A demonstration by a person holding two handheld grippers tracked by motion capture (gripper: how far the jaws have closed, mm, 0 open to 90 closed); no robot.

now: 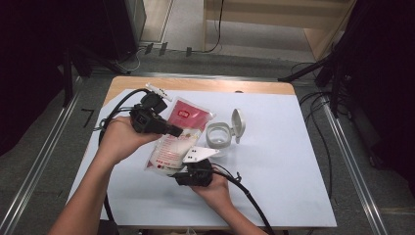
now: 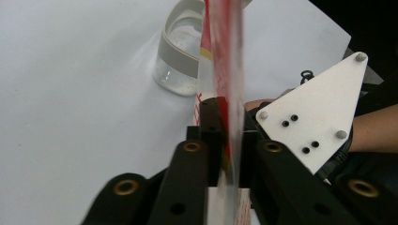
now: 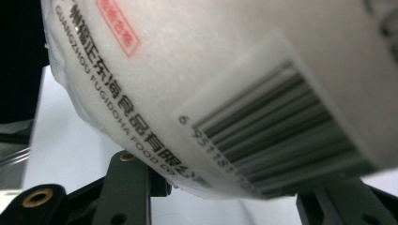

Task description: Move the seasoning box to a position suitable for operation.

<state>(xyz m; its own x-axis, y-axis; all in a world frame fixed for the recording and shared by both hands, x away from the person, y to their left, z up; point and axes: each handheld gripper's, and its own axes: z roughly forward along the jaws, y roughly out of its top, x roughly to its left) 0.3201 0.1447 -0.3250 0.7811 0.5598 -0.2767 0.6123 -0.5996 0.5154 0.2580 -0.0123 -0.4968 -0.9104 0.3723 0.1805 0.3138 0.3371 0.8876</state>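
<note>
While both hands hold the bag up over the table, the views read so:

High view: the bag (image 1: 175,139), red at the top and white below, hangs tilted between the two grippers above the white table sheet (image 1: 284,166); the left gripper (image 1: 172,130) grips its left edge, the right gripper (image 1: 188,169) its lower end. An open jar (image 1: 219,136) with its lid flipped up stands just right of the bag.

Left gripper view: the jaws are pressed together on the thin edge of the bag (image 2: 227,93); the jar (image 2: 180,61) stands beyond on the sheet.

Right gripper view: the jaws pinch the full lower end of the bag (image 3: 225,84), its barcode (image 3: 281,126) facing the camera.
</note>
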